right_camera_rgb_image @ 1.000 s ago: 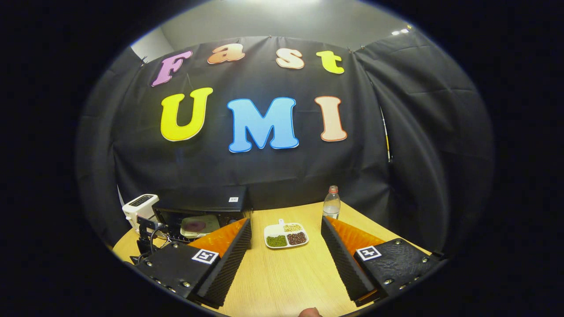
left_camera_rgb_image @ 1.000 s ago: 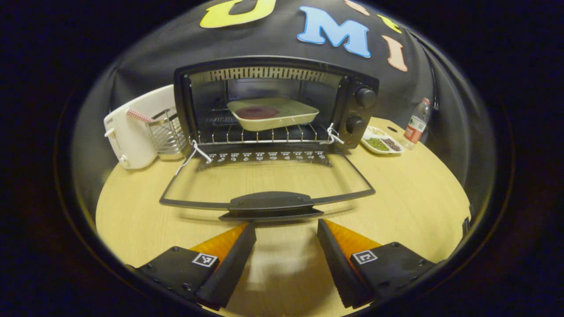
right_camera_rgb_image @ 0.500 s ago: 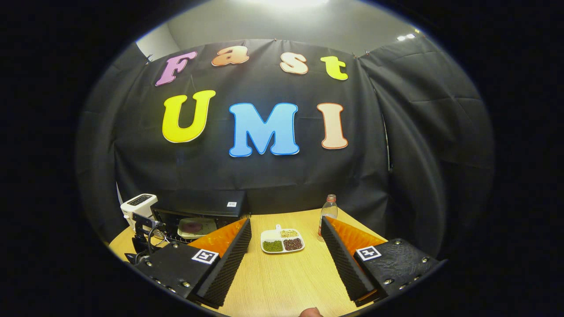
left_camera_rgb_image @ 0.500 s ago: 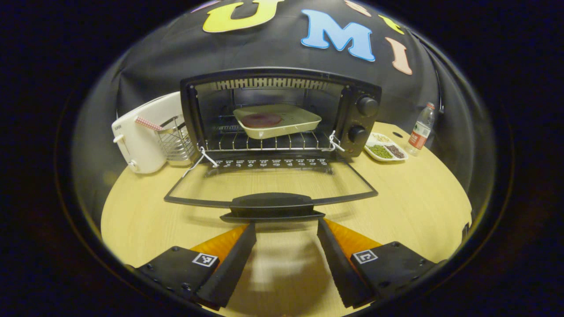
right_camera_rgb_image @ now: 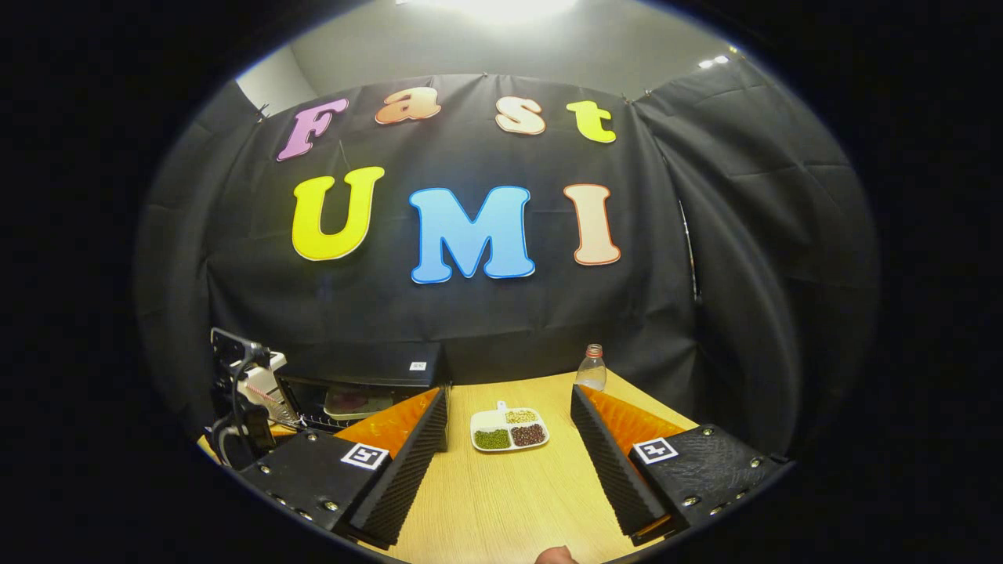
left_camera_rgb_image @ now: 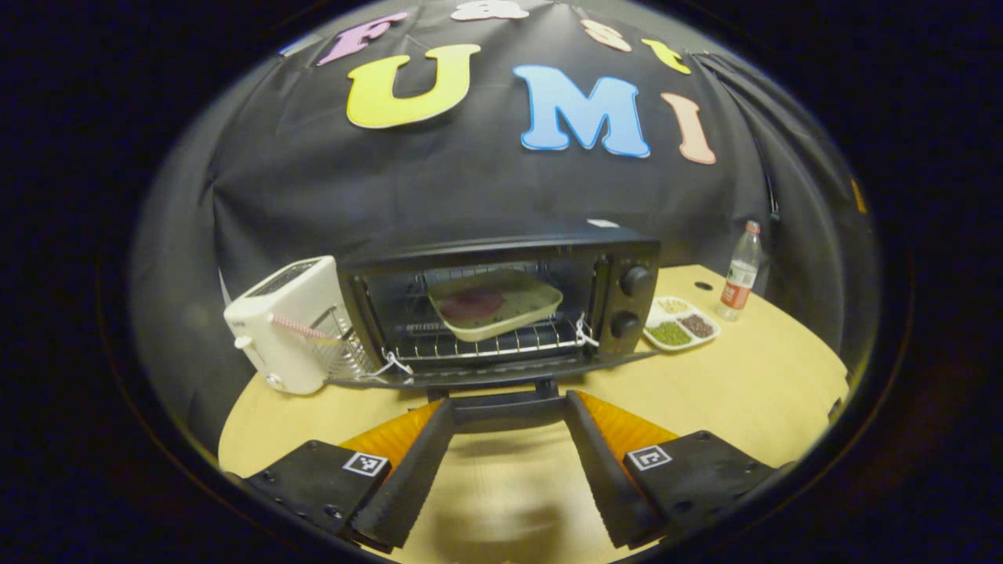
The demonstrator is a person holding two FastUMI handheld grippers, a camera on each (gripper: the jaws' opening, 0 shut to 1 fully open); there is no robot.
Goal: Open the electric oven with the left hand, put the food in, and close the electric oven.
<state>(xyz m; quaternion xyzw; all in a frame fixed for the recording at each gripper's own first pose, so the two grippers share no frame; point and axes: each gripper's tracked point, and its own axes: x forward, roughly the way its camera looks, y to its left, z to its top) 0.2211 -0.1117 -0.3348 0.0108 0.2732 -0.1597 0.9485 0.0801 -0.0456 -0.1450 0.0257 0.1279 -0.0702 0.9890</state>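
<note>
The black electric oven point(left_camera_rgb_image: 501, 305) stands at the back of the round wooden table point(left_camera_rgb_image: 752, 384). Its door point(left_camera_rgb_image: 501, 370) is part-way up, seen nearly edge-on. The door handle point(left_camera_rgb_image: 508, 409) lies between the tips of my left gripper point(left_camera_rgb_image: 508, 407), whose fingers stand open on either side of it. Inside, on the wire shelf, a pale baking tray point(left_camera_rgb_image: 495, 307) holds a dark red round of food point(left_camera_rgb_image: 470, 304). My right gripper point(right_camera_rgb_image: 509, 401) hangs open over the table with nothing in it, to the right of the oven point(right_camera_rgb_image: 364, 376).
A white toaster point(left_camera_rgb_image: 282, 321) and a wire rack point(left_camera_rgb_image: 341, 356) stand left of the oven. A divided dish of beans point(left_camera_rgb_image: 680, 323) and a water bottle point(left_camera_rgb_image: 738, 270) stand to its right. The dish point(right_camera_rgb_image: 508, 429) lies ahead of my right gripper.
The oven door has swung up from lying flat to part-way raised. My left gripper has moved in until the handle sits between its fingers. The right gripper has barely moved.
</note>
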